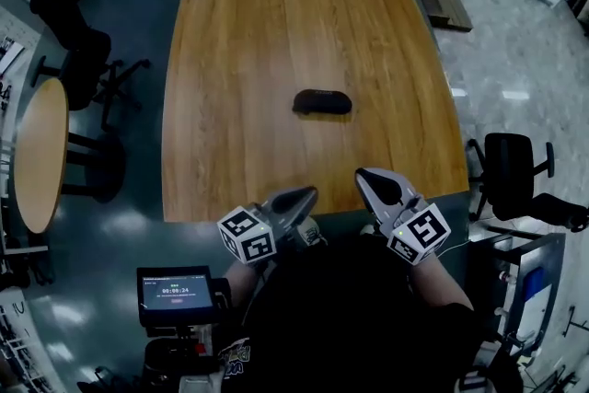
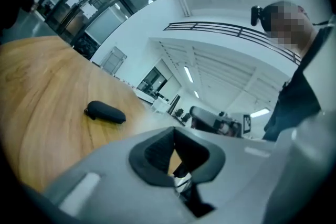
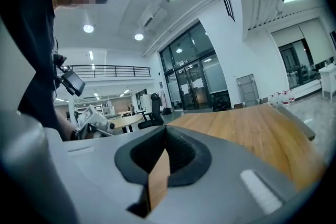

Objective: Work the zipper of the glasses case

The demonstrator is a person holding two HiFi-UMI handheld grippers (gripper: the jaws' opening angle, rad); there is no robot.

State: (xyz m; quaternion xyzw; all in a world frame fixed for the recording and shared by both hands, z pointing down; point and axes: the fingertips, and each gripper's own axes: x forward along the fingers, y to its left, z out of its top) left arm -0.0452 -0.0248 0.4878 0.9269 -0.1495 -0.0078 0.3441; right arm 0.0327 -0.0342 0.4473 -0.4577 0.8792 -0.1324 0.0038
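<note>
A black oval glasses case [image 1: 322, 101] lies alone near the middle of the square wooden table [image 1: 230, 60]; it also shows small at the left in the left gripper view as the case [image 2: 105, 112]. My left gripper [image 1: 302, 196] hovers at the table's near edge, shut and empty, well short of the case. My right gripper [image 1: 371, 182] is beside it at the near edge, also shut with nothing between the jaws. In the right gripper view the gripper [image 3: 165, 129] points across bare tabletop; the case is out of that view.
A round wooden side table [image 1: 37, 152] and black chairs [image 1: 78, 51] stand at the left. Another black office chair [image 1: 515, 175] is at the right. A small screen [image 1: 175, 290] sits low at the left by the person's body.
</note>
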